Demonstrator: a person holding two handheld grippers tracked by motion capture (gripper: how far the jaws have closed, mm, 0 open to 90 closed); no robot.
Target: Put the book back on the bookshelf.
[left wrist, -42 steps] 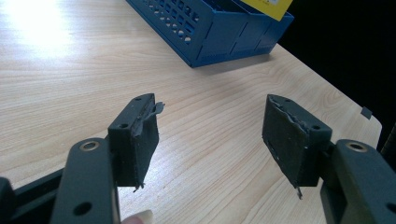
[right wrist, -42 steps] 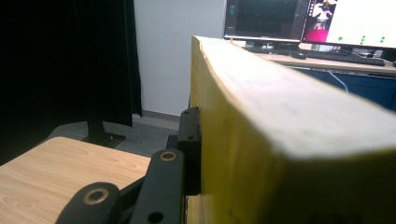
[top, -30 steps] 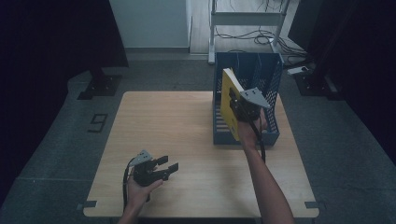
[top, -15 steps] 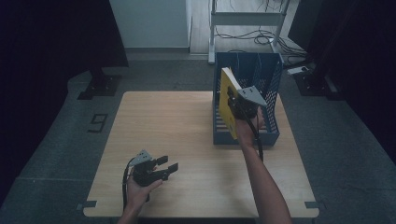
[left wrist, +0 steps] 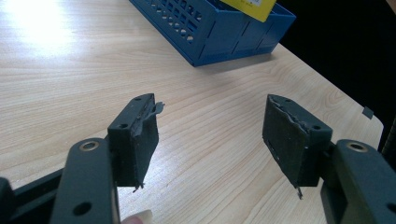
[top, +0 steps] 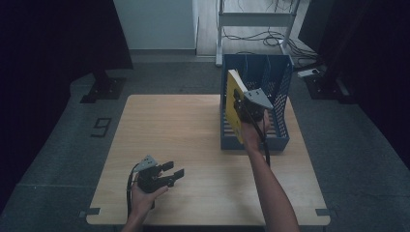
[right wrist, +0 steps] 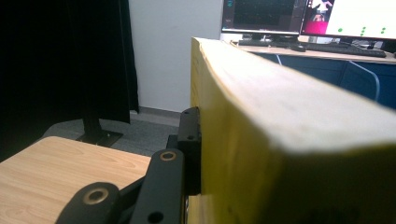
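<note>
Nearest the person's edge of the pale wooden table (top: 203, 145), well short of the blue perforated plastic file rack (top: 278, 87) and off to its left, the left gripper (top: 170, 173) rests in the person's hand just above the tabletop. Its two black jaws stand spread wide with nothing between them; in the left gripper view (left wrist: 210, 135) only bare wood grain lies between the worn pads (left wrist: 145, 140), and the near corner of the rack (left wrist: 219, 28) sits farther along the table.

Closer to the rack, the right forearm (top: 268, 183) stretches from the near edge of the table up to the rack's front. The right gripper (top: 241, 107) is held at the rack's open front side, clamped on the thick yellow-covered book (top: 235, 104). The book stands upright on its edge, tilted slightly, at the left end of the rack, its lower part inside the leftmost slot. In the right gripper view one black jaw presses flat against the book's yellow cover (right wrist: 205, 154), and the pale page block (right wrist: 289, 112) runs away from the camera.

Beyond the rack, past the table's far edge, a metal frame (top: 256, 19) stands on the grey floor.
</note>
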